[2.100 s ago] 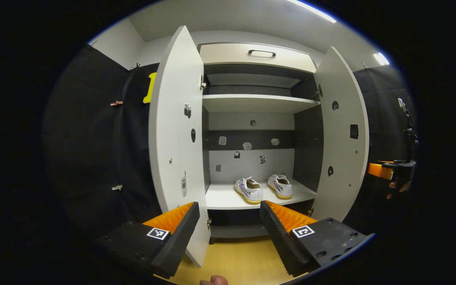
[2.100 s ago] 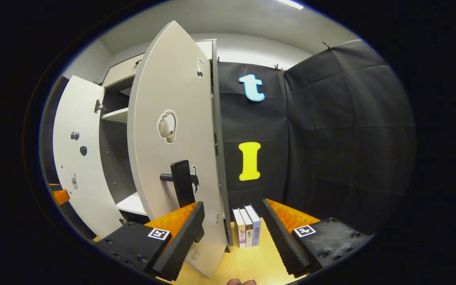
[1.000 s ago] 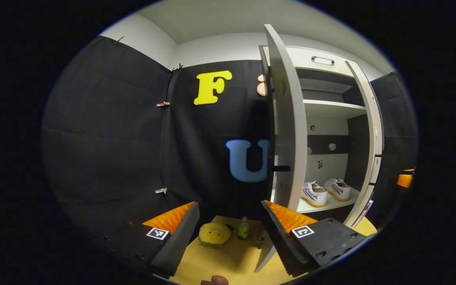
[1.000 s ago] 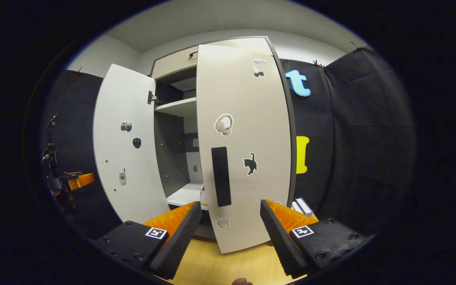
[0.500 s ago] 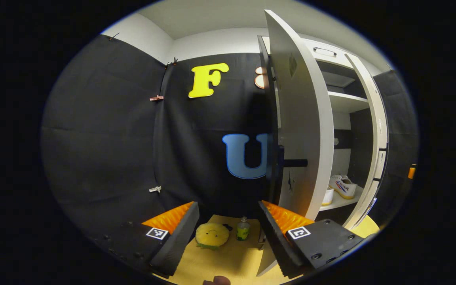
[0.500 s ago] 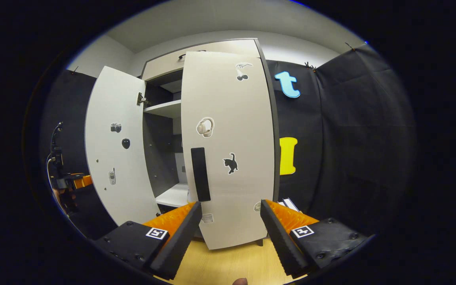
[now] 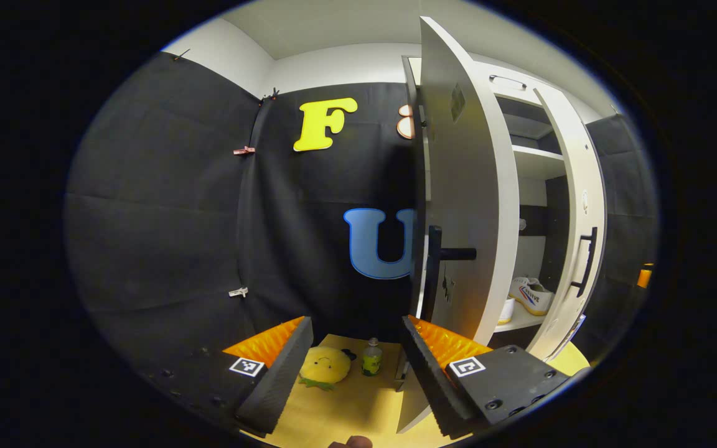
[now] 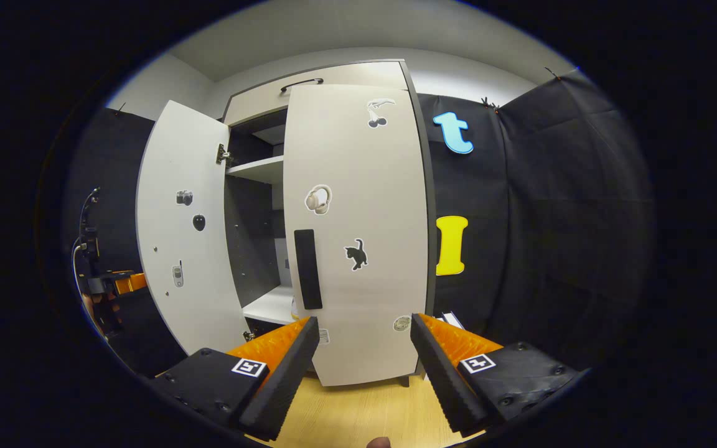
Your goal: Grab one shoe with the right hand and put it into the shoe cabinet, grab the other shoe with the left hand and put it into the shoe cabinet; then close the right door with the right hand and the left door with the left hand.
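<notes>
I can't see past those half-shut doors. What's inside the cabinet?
In the left gripper view a white shoe sits on the lower shelf, a second one mostly hidden by the left door. An upper shelf looks bare.

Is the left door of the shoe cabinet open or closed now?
Open. In the right gripper view the left door stands swung out, with the shelf visible behind it.

The white left cabinet door (image 7: 467,186) stood edge-on right ahead of the left tool (image 7: 353,367), its black bar handle (image 7: 434,274) jutting out. A narrow gap stayed between it and the white right door (image 8: 358,236), nearly shut. A yellow plush toy (image 7: 323,364) and small green bottle (image 7: 370,359) sat on the wooden floor (image 7: 358,404) beside the door's foot.
</notes>
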A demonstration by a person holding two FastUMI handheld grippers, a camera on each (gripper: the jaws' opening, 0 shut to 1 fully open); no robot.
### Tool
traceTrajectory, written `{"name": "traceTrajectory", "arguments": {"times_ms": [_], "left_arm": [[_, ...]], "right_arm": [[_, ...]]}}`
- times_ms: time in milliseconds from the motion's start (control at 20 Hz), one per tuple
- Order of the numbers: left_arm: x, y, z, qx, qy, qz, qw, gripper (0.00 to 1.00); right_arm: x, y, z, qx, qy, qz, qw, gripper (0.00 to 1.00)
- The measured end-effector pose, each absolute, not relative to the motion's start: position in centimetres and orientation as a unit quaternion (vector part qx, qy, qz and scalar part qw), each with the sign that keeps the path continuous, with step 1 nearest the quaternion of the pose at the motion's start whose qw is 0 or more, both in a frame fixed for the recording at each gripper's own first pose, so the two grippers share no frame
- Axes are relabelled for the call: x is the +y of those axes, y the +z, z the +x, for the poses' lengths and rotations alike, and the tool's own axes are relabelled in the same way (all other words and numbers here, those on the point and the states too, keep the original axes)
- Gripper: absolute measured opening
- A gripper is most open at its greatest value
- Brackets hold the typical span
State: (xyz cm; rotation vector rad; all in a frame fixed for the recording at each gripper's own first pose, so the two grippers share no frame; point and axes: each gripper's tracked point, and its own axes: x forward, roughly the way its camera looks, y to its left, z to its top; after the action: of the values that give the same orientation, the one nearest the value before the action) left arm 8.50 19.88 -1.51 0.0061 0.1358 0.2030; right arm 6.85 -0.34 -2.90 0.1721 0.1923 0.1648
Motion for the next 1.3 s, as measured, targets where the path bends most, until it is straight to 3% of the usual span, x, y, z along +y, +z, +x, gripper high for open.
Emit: {"name": "traceTrajectory", "arguments": {"times_ms": [500, 900, 1300], "left_arm": [[13.2, -1.7, 8.3, 0.071, 0.068, -0.005, 0.995, 0.92], [3.6, -0.6, 11.5, 0.061, -0.013, -0.010, 0.998, 0.93], [-1.4, -0.3, 9.5, 0.059, -0.037, -0.002, 0.998, 0.93]], "right_arm": [[-3.6, -3.1, 6.1, 0.096, 0.075, 0.094, 0.988, 0.97], [-6.3, -2.6, 5.5, 0.095, 0.064, 0.095, 0.989, 0.97], [-7.1, -1.3, 4.8, 0.078, 0.058, 0.083, 0.992, 0.97]]}}
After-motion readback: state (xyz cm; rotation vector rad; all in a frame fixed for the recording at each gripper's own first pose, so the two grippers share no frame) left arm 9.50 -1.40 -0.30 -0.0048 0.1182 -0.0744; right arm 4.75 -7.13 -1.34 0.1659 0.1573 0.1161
